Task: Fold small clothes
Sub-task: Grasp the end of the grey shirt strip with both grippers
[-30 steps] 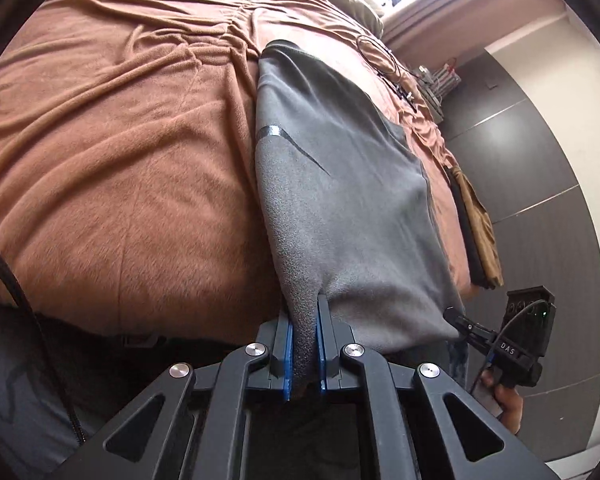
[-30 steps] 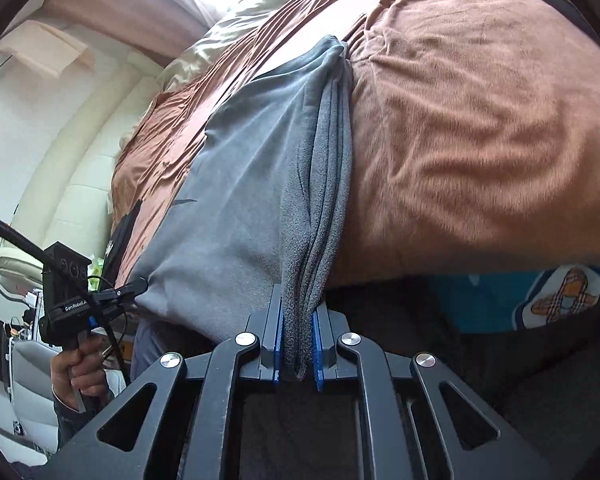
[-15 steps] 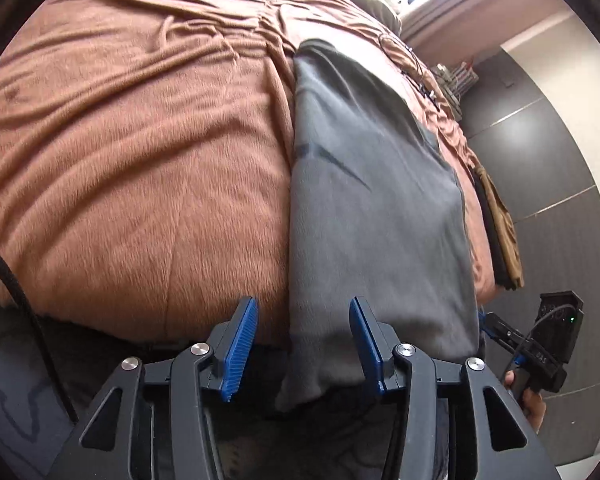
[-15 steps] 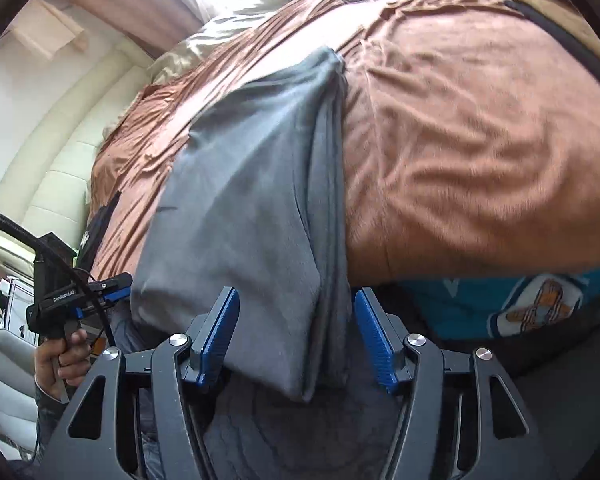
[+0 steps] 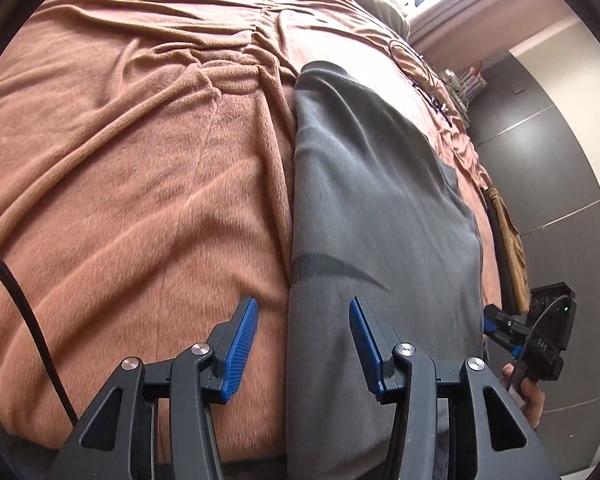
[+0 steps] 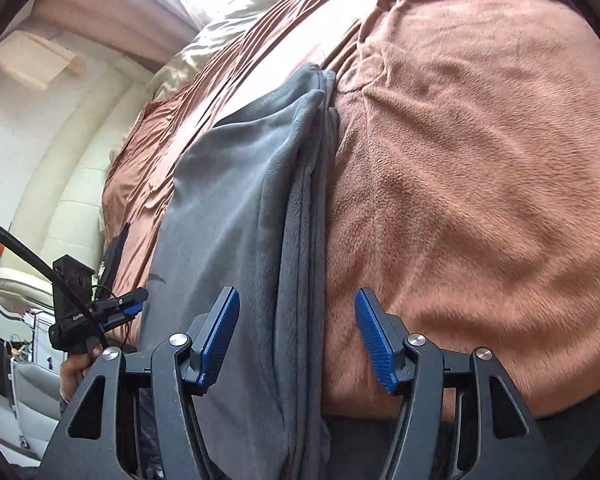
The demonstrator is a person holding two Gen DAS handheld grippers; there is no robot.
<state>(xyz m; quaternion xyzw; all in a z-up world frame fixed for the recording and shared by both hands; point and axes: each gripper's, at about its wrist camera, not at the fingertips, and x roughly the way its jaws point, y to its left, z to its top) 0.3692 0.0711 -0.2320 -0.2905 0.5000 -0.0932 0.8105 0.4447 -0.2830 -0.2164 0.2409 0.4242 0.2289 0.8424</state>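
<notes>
A grey fleece garment (image 5: 380, 200), folded lengthwise into a long strip, lies on the brown blanket (image 5: 140, 180), and its near end hangs over the bed's edge. My left gripper (image 5: 302, 304) is open above the strip's left edge, its blue pads clear of the cloth. In the right wrist view the garment (image 6: 228, 200) shows stacked layers along its right edge. My right gripper (image 6: 297, 292) stands open over that edge and holds nothing. Each gripper also appears small in the other's view: the right gripper (image 5: 540, 336) and the left gripper (image 6: 116, 306), each in a person's hand.
A thin black cable (image 5: 420, 68) lies on the blanket at the far end. Brown and dark clothes (image 5: 508, 248) sit at the bed's right edge, beside a dark wardrobe wall (image 5: 560, 160). A cream padded wall (image 6: 60, 200) stands on the other side.
Both grippers were shut on the garment's near end a second ago. They have since opened and let it go, and both have moved forward over the bed.
</notes>
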